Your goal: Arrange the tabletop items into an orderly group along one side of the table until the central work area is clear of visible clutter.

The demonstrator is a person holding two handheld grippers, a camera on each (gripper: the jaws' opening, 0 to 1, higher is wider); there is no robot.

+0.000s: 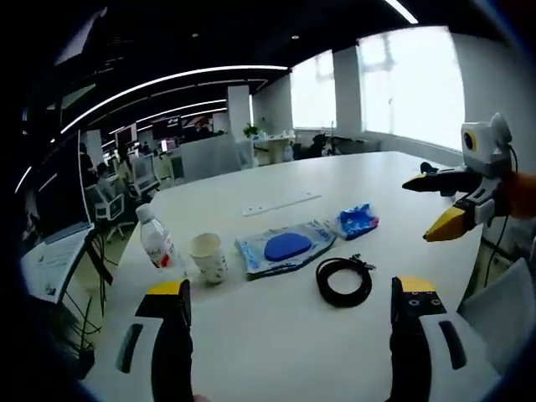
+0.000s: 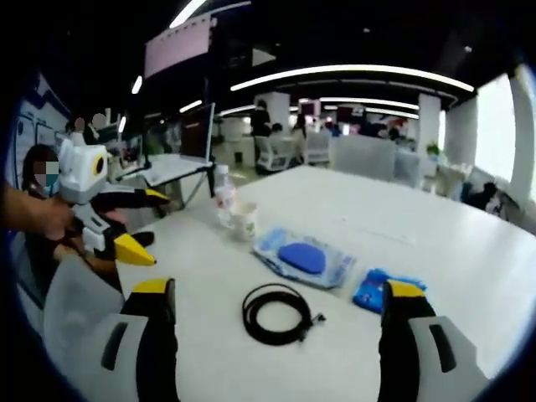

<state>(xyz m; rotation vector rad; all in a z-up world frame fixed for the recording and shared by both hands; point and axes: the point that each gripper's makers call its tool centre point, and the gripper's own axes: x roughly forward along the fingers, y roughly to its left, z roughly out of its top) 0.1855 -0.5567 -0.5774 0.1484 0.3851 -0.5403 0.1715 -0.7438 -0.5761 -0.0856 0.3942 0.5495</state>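
Left gripper view: left gripper (image 1: 289, 301) and right gripper (image 1: 435, 205) hover with jaws apart, empty, above the white counter (image 1: 276, 352). Coiled black cable (image 1: 343, 280) lies mid-counter beside the blue-lidded wipes pack (image 1: 285, 249); careless sweeping could topple the clear plastic bottle (image 1: 157, 240).

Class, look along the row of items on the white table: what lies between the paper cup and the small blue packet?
The clear pouch with the blue oval pad lies between the paper cup and the small blue packet. The left gripper view shows it, and so does the right gripper view.
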